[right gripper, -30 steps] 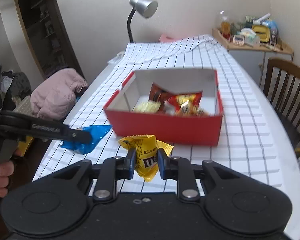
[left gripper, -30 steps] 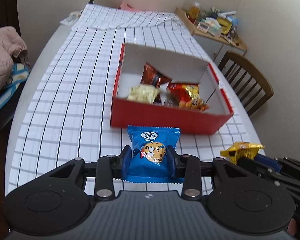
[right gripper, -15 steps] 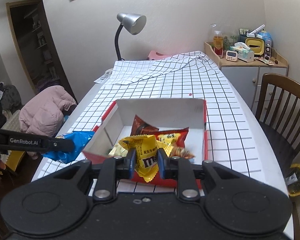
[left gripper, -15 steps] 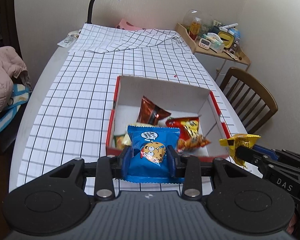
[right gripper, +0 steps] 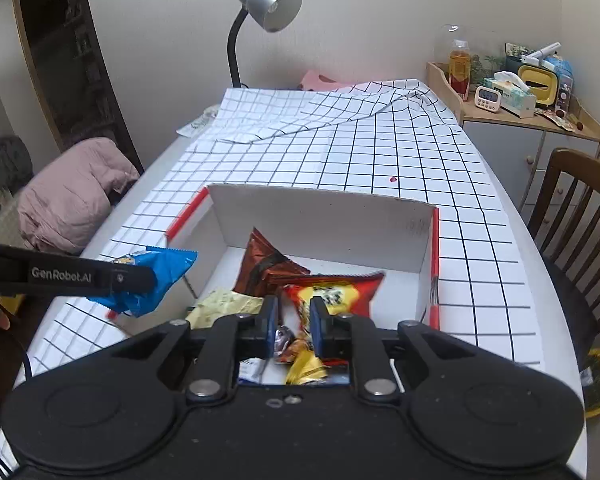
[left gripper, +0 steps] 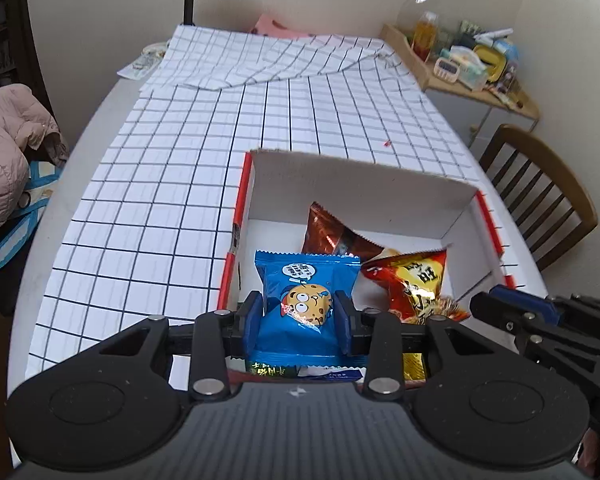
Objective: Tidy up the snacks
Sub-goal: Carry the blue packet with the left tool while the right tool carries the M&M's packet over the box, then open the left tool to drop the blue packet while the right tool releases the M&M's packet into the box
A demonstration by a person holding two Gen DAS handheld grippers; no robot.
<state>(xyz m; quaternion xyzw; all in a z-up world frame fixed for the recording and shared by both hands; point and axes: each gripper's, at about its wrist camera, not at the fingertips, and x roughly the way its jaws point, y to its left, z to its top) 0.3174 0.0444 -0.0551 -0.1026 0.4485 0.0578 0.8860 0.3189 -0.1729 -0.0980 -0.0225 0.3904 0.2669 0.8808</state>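
Observation:
A red box with white inner walls (left gripper: 364, 188) stands on the checked cloth. It holds a brown bag (left gripper: 332, 232), a red-orange bag (left gripper: 412, 280) and a pale yellow bag (right gripper: 224, 304). My left gripper (left gripper: 298, 312) is shut on a blue cookie packet (left gripper: 306, 280) above the box's near left corner. My right gripper (right gripper: 294, 320) hovers over the box with its fingers close together and nothing between the pads. A yellow candy packet (right gripper: 304, 364) shows lower down, under those fingers, among the box's contents.
The checked cloth (left gripper: 180, 200) covers the table, bunched at the far end by a desk lamp (right gripper: 268, 4). A wooden chair (right gripper: 572, 200) stands at the right, a cluttered cabinet (right gripper: 520, 92) behind it. A pink jacket (right gripper: 68, 192) lies to the left.
Both grippers moved forward from before the box to above it. The yellow packet that stood up between the right fingers now shows below them. The blue packet stays in the left grip.

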